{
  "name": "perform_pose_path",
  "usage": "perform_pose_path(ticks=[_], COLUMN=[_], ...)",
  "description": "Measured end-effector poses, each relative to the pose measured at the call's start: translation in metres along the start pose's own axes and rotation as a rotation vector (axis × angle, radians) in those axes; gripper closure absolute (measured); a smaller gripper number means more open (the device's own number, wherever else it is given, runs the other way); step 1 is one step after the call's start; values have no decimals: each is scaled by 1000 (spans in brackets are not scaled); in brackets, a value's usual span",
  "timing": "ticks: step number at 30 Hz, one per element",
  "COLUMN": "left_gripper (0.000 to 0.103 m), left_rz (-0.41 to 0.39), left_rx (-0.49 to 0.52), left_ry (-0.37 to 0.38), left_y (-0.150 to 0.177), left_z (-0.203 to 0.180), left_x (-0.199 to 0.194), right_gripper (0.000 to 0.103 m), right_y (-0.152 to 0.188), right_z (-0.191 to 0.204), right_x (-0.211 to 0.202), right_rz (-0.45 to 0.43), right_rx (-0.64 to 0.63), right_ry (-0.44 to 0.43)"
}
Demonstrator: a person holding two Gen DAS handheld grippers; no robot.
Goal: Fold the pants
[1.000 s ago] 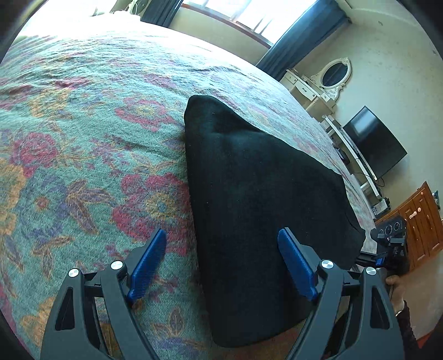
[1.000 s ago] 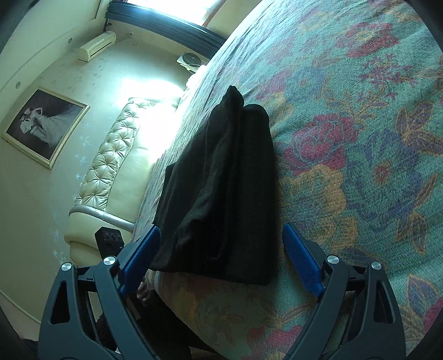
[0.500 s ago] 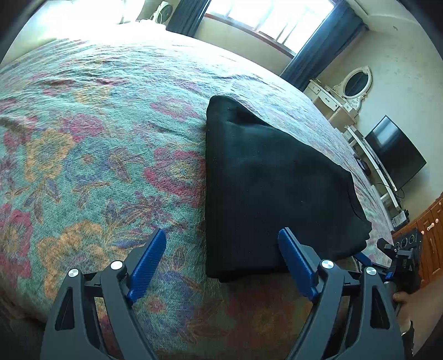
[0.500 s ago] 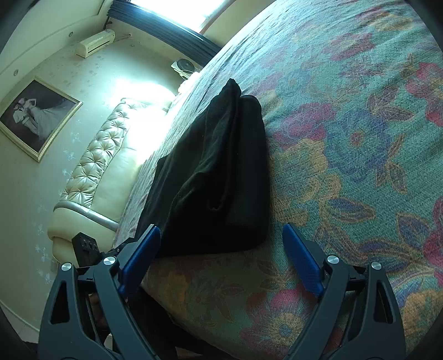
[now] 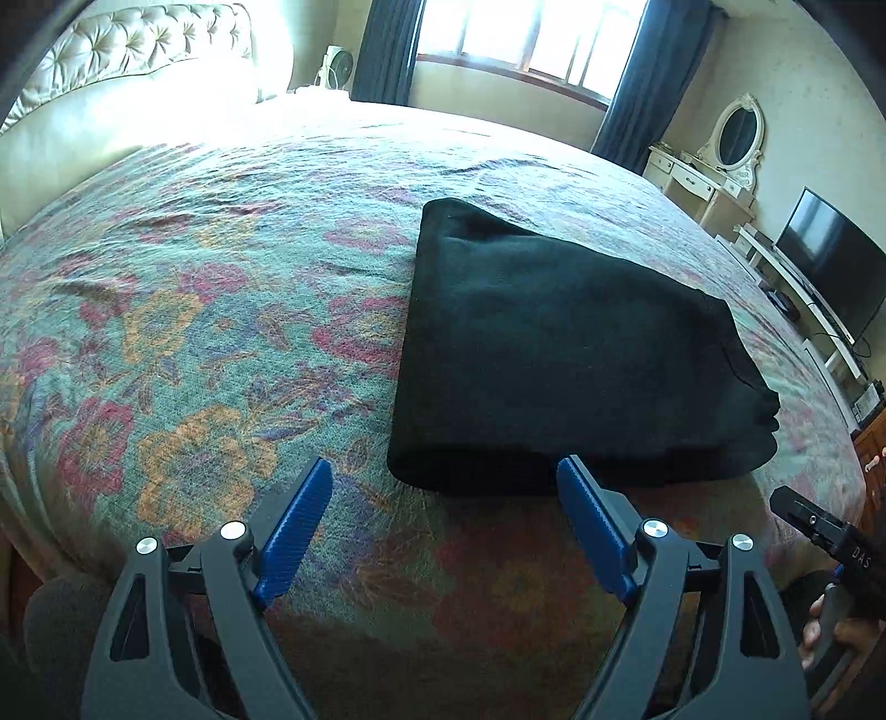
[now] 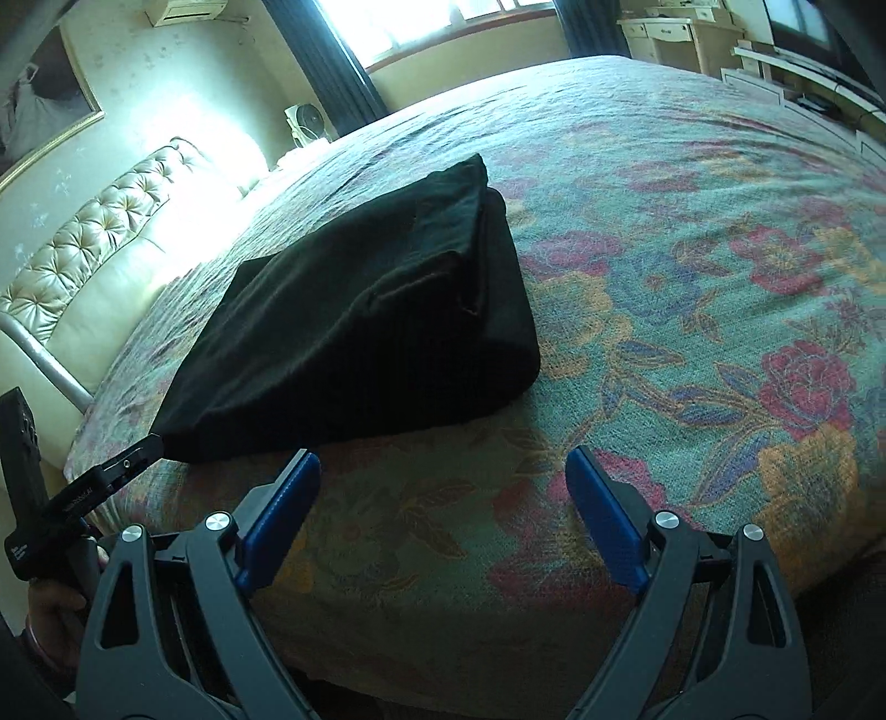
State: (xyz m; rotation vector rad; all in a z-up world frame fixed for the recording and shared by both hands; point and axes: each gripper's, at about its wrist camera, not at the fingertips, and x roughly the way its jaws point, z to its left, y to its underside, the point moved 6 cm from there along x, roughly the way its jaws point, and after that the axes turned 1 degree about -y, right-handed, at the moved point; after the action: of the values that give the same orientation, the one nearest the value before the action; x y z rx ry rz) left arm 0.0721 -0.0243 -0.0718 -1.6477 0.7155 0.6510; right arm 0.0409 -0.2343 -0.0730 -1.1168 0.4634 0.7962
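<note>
The black pants [image 5: 559, 354] lie folded into a compact rectangle on the floral bedspread [image 5: 210, 332], near the bed's front edge. They also show in the right wrist view [image 6: 365, 327], with stacked layers at their far end. My left gripper [image 5: 443, 520] is open and empty, just short of the pants' near edge. My right gripper [image 6: 443, 509] is open and empty, held off the pants' near right corner. The other gripper's body shows at the edge of each view.
A tufted cream headboard [image 5: 111, 55] stands at the far left. A window with dark curtains [image 5: 531, 33] is behind the bed. A white dresser with mirror [image 5: 714, 166] and a TV [image 5: 830, 260] stand at the right.
Both grippers have drawn back from the folded pants toward the bed's front edge and levelled out. The pants lie still.
</note>
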Motion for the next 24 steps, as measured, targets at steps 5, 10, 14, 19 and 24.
perform_pose_path(ticks=[5,10,14,19,24], left_gripper=[21,21,21,21,21], left_rz=[-7,20,33,28,24], left_rx=[33,44,41,32,39], left_ry=[4,13,7,3,1], left_y=[8,12,14,15,15], left_z=[-11,-14,-13,-12,-16], left_x=[-1,4,7,5,2], right_gripper=[13,13,13,13,13], right_y=[-1,-3,-1,0,1], right_z=[20,27,28,25,22], right_x=[-5,-8,-6,-4,-3], right_rz=[-24,-37,-29,-21,-16], right_rx=[-85,-126,-134,-125,-123], right_ry=[33,45,47,54,64])
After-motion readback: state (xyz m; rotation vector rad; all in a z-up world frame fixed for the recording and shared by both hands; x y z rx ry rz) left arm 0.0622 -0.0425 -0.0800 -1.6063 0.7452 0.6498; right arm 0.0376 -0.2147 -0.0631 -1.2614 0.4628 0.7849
